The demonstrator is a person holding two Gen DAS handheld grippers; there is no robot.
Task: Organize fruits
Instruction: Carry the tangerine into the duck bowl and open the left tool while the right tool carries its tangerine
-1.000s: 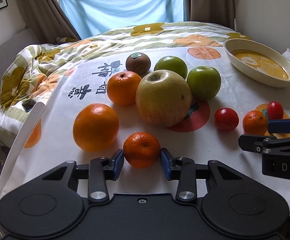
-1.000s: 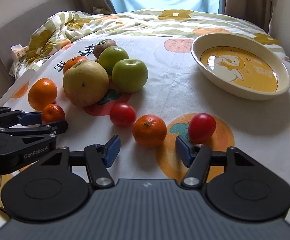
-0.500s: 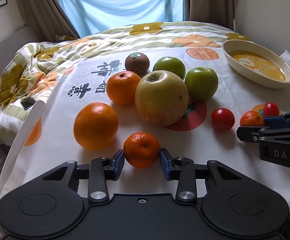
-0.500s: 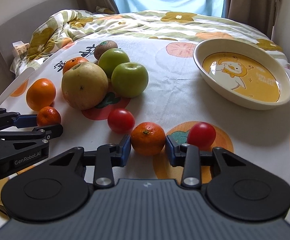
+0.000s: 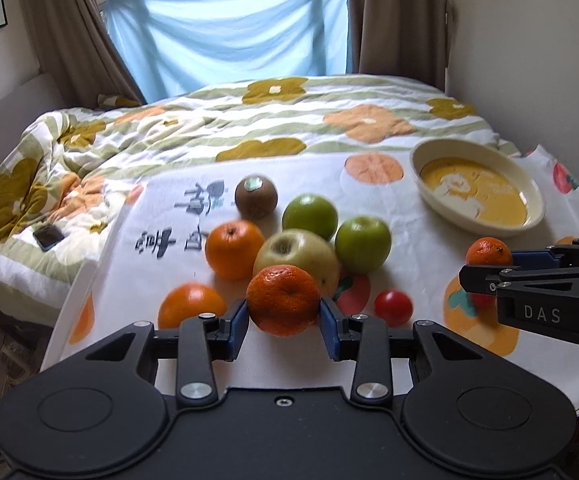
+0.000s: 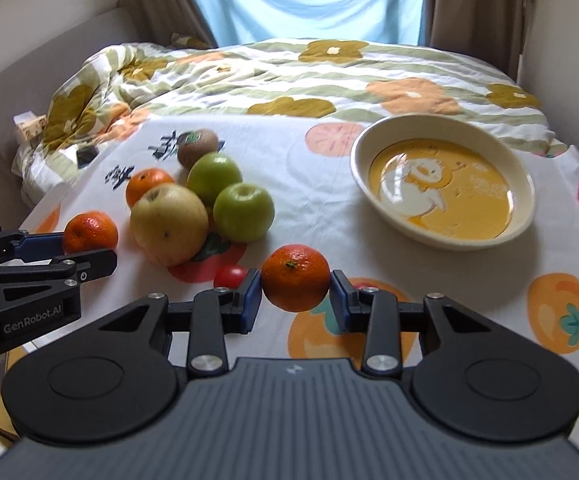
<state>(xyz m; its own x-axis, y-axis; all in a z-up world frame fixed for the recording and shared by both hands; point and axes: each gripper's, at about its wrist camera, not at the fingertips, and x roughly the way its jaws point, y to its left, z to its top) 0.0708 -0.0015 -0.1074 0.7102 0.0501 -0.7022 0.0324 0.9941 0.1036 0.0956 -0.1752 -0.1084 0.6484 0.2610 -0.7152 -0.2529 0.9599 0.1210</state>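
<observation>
My left gripper [image 5: 283, 314] is shut on a small mandarin [image 5: 283, 300], held clear above the fruit-print tablecloth [image 5: 409, 220]. My right gripper [image 6: 295, 294] is shut on a second mandarin [image 6: 295, 278], also lifted off the cloth. Each held mandarin shows in the other view too, the right one [image 5: 488, 251] and the left one [image 6: 89, 232]. On the cloth stay a big yellowish apple [image 5: 295, 254], two green apples [image 5: 309, 216] [image 5: 363, 244], two oranges [image 5: 233, 248] [image 5: 189, 306], a kiwi [image 5: 256, 197] and a tomato [image 5: 393, 307].
A cream oval bowl [image 6: 359, 160] with a yellow picture inside stands at the back right. A second tomato [image 5: 481, 300] is partly hidden behind the right gripper. Behind the table lies a bed with a flowered quilt [image 5: 249, 120] and a phone [image 5: 48, 237].
The right gripper closed on its mandarin. Both grippers then rose, lifting their mandarins off the cloth; the table fruit now sits lower and farther in both views.
</observation>
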